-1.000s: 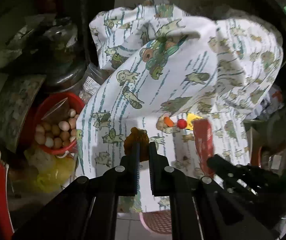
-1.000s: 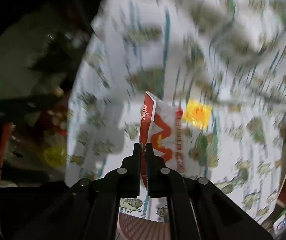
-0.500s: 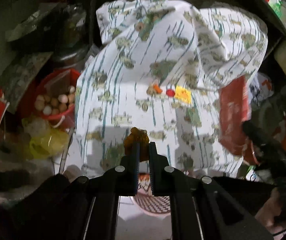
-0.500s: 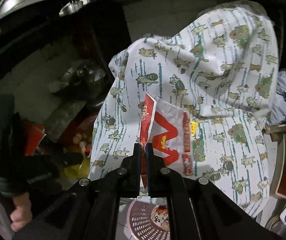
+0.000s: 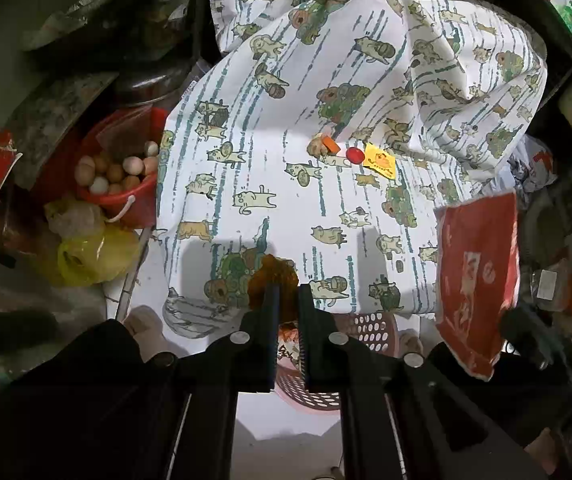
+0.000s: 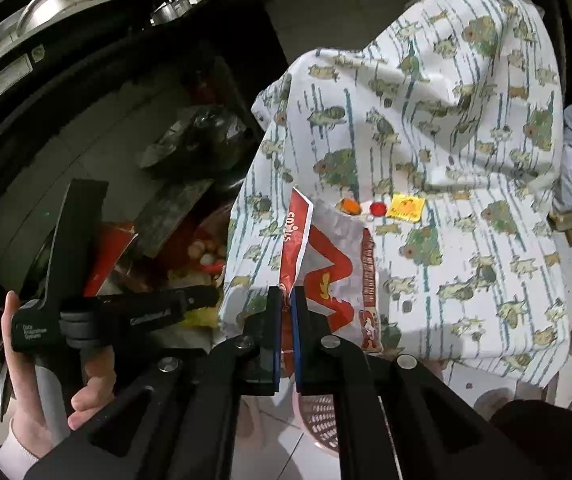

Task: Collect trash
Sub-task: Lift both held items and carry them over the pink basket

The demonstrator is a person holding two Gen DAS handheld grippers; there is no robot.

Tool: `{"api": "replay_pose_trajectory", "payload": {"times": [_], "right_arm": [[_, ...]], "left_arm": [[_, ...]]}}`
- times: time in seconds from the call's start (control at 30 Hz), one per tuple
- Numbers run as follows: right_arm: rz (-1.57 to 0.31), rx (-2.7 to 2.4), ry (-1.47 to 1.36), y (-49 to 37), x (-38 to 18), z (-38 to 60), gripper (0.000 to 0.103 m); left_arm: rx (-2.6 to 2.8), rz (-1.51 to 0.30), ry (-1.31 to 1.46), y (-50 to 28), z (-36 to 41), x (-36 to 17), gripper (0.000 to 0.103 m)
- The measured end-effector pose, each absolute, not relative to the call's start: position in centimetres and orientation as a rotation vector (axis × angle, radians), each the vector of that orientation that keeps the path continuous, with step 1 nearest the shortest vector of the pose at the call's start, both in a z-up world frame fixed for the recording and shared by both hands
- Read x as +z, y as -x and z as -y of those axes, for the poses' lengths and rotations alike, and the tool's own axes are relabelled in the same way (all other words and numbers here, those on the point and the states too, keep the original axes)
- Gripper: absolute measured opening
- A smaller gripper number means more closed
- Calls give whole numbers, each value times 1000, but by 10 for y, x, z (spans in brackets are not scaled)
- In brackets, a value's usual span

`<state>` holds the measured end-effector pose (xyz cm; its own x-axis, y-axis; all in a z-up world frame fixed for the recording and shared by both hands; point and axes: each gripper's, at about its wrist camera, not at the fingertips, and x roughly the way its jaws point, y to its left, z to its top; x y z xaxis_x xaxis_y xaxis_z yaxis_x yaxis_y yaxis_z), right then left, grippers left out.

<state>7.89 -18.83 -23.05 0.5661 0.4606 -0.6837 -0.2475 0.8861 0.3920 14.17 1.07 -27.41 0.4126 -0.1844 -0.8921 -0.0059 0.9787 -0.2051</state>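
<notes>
Cat-print cloth (image 5: 269,168) behind, left hand-held gripper (image 5: 286,300) clamped on brown scrap (image 5: 271,276), right hand-held gripper (image 6: 286,300) pinching red-and-white wrapper (image 6: 326,264), lettering unreadable.

Your left jaws pinch a crumpled brown scrap (image 5: 271,276), its lump bulging above the tips. Your right jaws clamp a red-and-white snack wrapper (image 6: 326,268) by its lower edge; it stands upright and fans right of the tips. Past both tips, on the cloth: an orange bit (image 5: 330,145), a red cap (image 5: 354,155), a yellow packet (image 5: 380,160), side by side. Below the jaws, a pink perforated basket (image 5: 370,330).
</notes>
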Motion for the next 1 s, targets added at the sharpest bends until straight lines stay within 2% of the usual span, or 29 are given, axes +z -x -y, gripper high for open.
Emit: {"api": "replay_pose_trajectory", "payload": {"times": [0.37, 0.67, 1.0], "right_arm": [[-1173, 424, -362, -92, -312, 186, 5], [-1377, 431, -311, -80, -377, 166, 5], [-1423, 494, -301, -62, -385, 156, 5]], "left_arm": [[-100, -1180, 170, -147, -12, -290, 8], [-112, -1206, 163, -149, -7, -299, 8], [-127, -1240, 149, -152, 3, -307, 8]]}}
